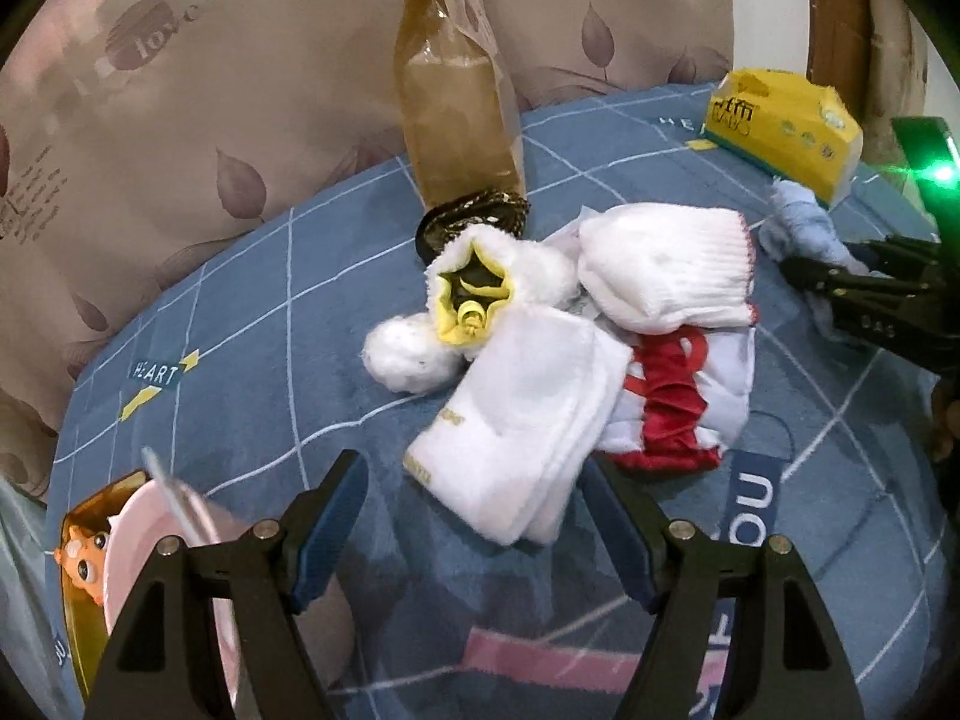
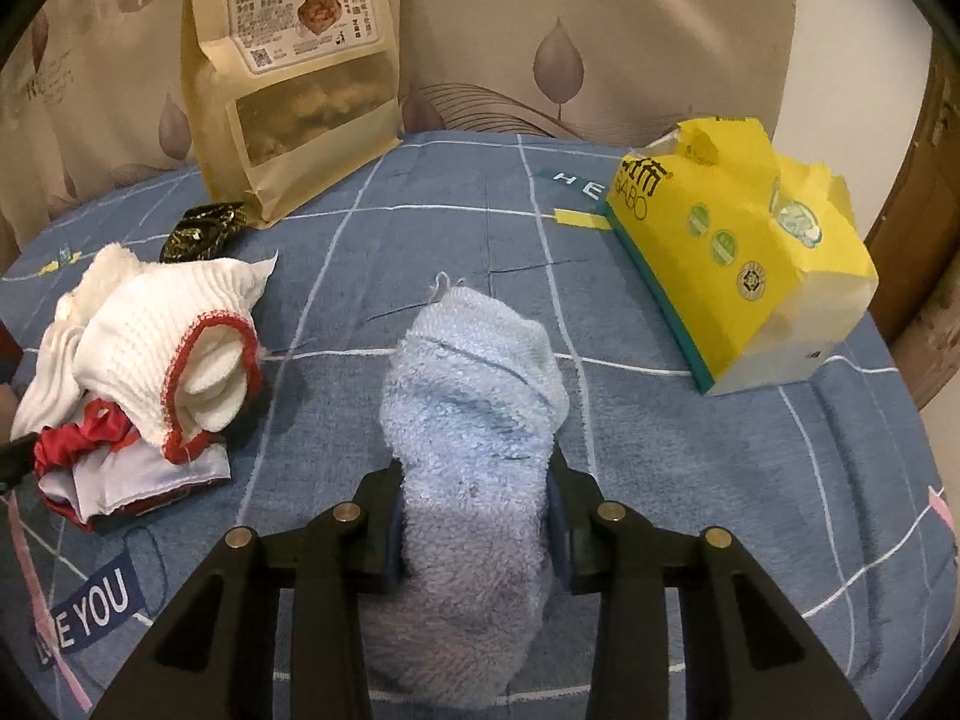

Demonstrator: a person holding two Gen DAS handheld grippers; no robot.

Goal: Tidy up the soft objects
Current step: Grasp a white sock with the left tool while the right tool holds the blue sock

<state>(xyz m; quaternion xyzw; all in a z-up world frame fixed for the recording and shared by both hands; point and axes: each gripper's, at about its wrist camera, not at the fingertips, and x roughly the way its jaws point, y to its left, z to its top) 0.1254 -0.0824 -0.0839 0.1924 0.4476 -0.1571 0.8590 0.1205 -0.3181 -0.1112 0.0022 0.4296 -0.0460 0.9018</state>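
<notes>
Right hand-held gripper clamped on a light blue fluffy sock, both pads pressing its sides, sock lying lengthwise on the blue checked blanket with its far end pointing away from the camera. Left hand-held gripper spread wide with nothing between the fingers, hovering just short of the near end of a folded white sock. Taking the kraft snack bag standing against the curtain as landmark: dark patterned pouch touching its base; pile of soft things just in front of the bag, toward the camera. In that pile: white terry piece with a yellow lining, ribbed white sock with red trim, red and white cloth underneath, folded white sock nearest the left fingers. Blue sock further from the bag, between the pile and the yellow tissue pack, touching neither. Tissue pack well to the right of the bag, torn open on top. Pink dish and an orange toy figure far from the bag, at the lower left edge of the left wrist view.
</notes>
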